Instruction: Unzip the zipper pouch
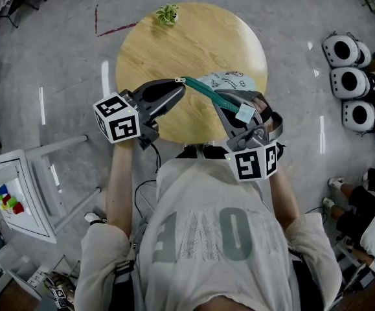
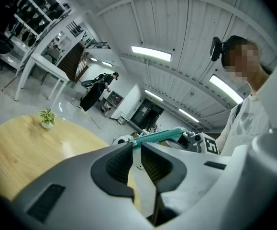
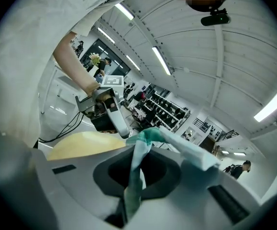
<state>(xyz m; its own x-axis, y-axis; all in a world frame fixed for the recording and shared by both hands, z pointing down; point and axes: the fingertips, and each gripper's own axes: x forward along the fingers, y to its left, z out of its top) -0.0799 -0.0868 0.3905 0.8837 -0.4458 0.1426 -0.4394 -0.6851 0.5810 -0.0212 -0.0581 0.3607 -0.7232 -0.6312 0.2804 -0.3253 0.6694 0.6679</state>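
Head view: the zipper pouch (image 1: 229,81), white with dark print, is held over the near right part of the round wooden counter (image 1: 193,44). Contact with the top cannot be confirmed. Its teal zipper (image 1: 206,92) runs taut between the two tools. A small potted plant (image 1: 167,13) stands at the far edge, well apart.

Left hand-held gripper (image 1: 179,84): only its own view (image 2: 137,145) shows the jaws drawn almost together, tips pinching the end of the zipper (image 2: 160,136). This view also shows the plant (image 2: 47,117) on the counter (image 2: 33,147).

Right hand-held gripper (image 1: 239,105): its own view (image 3: 138,169) shows the jaws clamped on bunched teal fabric of the pouch (image 3: 195,152). A white corner lies over one jaw. The head view shows only that corner on top, not the clamped fold. The counter (image 3: 81,145) appears beyond.
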